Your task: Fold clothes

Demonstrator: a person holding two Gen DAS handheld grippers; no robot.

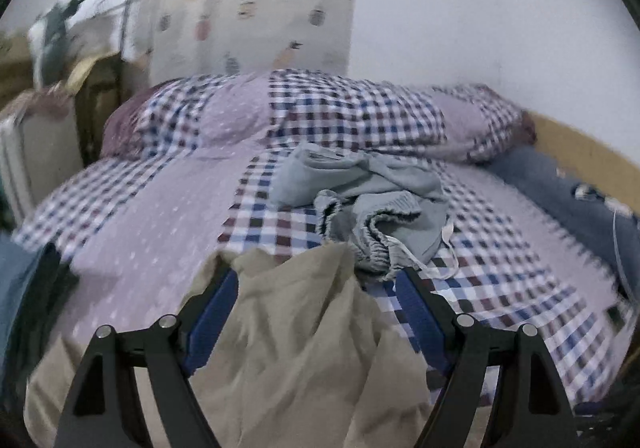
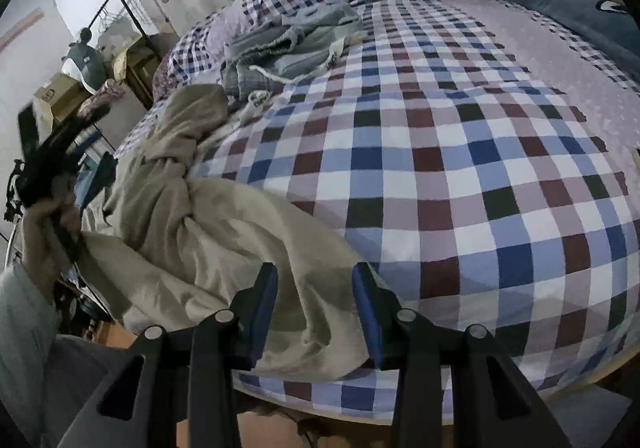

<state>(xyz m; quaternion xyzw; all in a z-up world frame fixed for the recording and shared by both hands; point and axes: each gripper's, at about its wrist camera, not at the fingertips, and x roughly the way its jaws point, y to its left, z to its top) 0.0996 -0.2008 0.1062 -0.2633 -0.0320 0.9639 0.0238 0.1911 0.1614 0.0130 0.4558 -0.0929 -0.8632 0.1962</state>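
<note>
Beige garment [image 1: 296,348] bunched on checked bed [image 2: 460,168]; left tongs [image 1: 316,280], right tongs [image 2: 316,276] apart around it; no writing legible.

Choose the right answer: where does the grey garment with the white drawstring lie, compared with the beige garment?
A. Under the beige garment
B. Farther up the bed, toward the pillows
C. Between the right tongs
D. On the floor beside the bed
B: the grey garment lies crumpled on the checked bedsheet beyond the beige garment, nearer the pillows.
</note>
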